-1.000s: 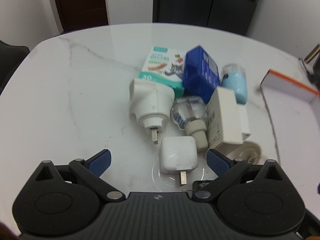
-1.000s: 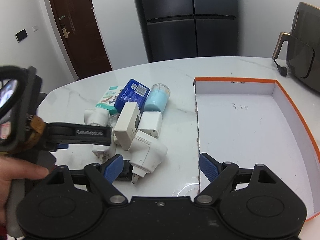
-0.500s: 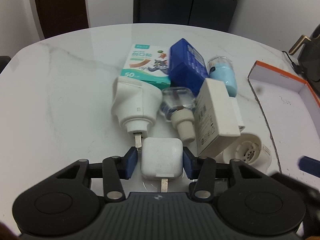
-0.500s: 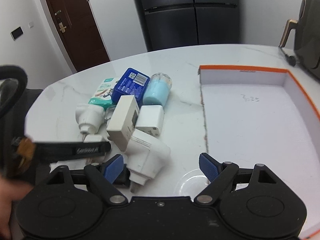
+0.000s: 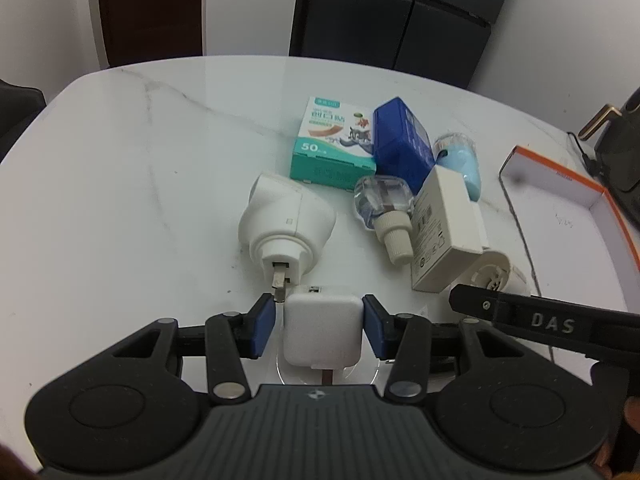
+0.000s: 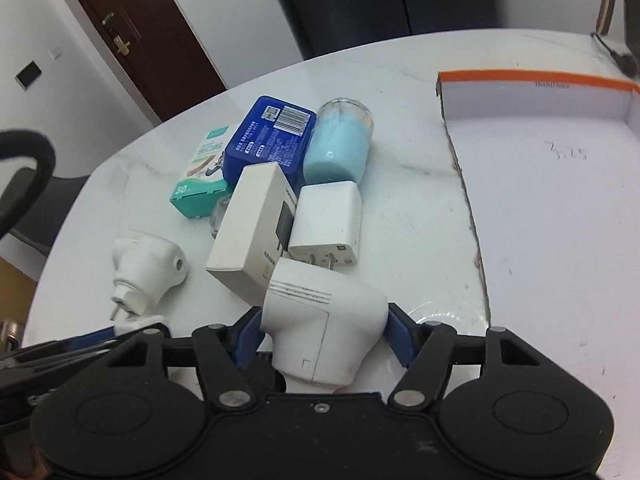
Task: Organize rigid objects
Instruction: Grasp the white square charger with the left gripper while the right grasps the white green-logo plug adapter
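Two grabs going at once: our left gripper (image 5: pixel 319 329) has its jaws clamped on the small square charger (image 5: pixel 322 330), low over the desk (image 5: pixel 120 200). Right gripper (image 6: pixel 320 334) jaws are closing around the angled white plug adapter (image 6: pixel 324 320), probably both headed for the orange-edged box (image 6: pixel 560 200).

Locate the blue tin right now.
In the right wrist view the blue tin lies at the far side of the pile, between the teal plaster box on its left and the light-blue jar on its right.

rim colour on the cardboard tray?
Orange, on the tray; clearest in the right wrist view.
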`<state>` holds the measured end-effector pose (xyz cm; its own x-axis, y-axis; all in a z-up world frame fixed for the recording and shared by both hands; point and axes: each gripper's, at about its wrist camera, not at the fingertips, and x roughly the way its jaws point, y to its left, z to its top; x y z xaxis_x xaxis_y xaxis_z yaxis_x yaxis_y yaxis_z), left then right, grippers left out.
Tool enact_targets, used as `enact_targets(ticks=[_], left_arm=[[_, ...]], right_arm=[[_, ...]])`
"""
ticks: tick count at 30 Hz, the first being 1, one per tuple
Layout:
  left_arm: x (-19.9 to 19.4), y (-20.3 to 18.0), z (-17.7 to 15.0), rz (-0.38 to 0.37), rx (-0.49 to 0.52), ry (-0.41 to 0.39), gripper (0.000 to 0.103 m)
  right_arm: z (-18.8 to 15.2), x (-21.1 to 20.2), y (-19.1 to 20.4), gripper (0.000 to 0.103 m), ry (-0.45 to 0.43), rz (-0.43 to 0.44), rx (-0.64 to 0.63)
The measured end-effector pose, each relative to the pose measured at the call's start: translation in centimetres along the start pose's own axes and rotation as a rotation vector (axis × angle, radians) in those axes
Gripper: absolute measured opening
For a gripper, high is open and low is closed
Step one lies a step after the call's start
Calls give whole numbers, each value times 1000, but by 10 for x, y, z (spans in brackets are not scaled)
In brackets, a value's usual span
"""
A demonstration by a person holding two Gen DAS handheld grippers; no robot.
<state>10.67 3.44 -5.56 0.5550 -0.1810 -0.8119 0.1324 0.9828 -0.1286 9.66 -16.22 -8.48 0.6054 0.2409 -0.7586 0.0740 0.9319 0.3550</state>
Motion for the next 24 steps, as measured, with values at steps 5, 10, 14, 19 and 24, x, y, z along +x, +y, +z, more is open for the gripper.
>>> enact_targets(ticks=[5,10,14,19,24], left_arm=[[-11,-3,-1,-17,-5,-8,42],[-9,-5,-12,-18,-20,12,42],[-4,-6,-24,5,-19,26,43],[1,-7,-37,29,-26,43,64],[2,-14,-41,45,34,7,43]], right_arm=[[-2,-19,-2,77,-26,-42,-36],[-4,-42,-5,77,-43,-45,-68],[-12,-59,-7,77,-54,-28,-95],[-19,-69,-9,77,-54,-7,-103],[-24,-75,-10,77,-55,4,-115]])
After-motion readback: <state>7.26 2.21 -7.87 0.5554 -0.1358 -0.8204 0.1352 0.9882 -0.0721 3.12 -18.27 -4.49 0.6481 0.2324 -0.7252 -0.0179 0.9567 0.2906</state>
